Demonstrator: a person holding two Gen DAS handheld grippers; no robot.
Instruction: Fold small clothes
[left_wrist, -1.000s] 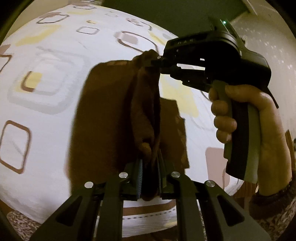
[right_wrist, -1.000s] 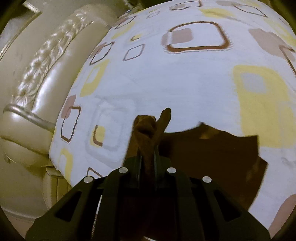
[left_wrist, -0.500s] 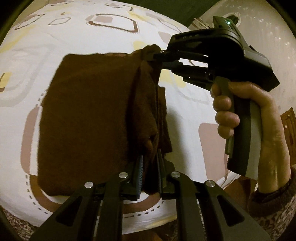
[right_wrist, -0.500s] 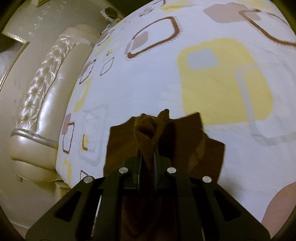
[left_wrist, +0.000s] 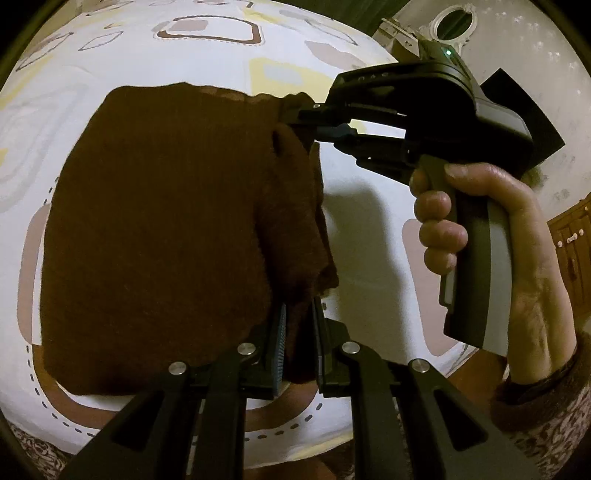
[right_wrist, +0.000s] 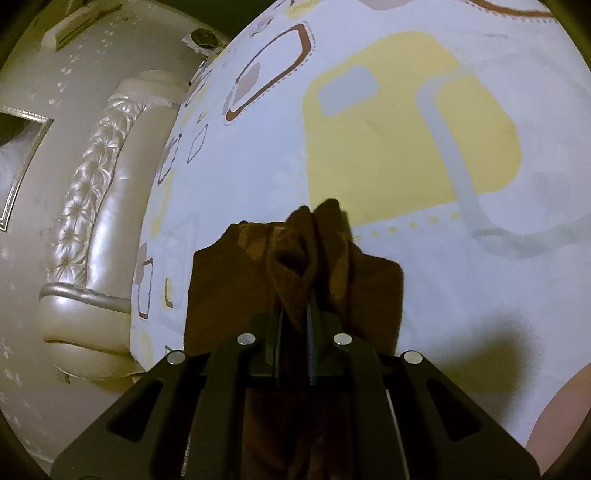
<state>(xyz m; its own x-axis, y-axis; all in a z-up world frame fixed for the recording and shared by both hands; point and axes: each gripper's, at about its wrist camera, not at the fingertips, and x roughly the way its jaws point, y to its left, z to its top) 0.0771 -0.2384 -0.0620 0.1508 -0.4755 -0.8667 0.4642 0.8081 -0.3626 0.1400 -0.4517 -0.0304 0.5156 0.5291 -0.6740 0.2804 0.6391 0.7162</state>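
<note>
- Since a second before, both grippers had come down toward the bed (left_wrist: 362, 229), and the cloth (left_wrist: 166, 229) filled more of the left view.
- One brown cloth, two grippers, one hand (left_wrist: 491, 236) in view.
- Left gripper (left_wrist: 299, 332) pinched the cloth's near edge; right gripper (right_wrist: 294, 325) pinched the far corner, pointing down.
- The cloth hung over the patterned sheet.

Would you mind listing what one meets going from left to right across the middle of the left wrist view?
Patterned bedsheet → brown cloth → right claw pinching the cloth's far corner → hand on its handle → wooden cabinet.
</note>
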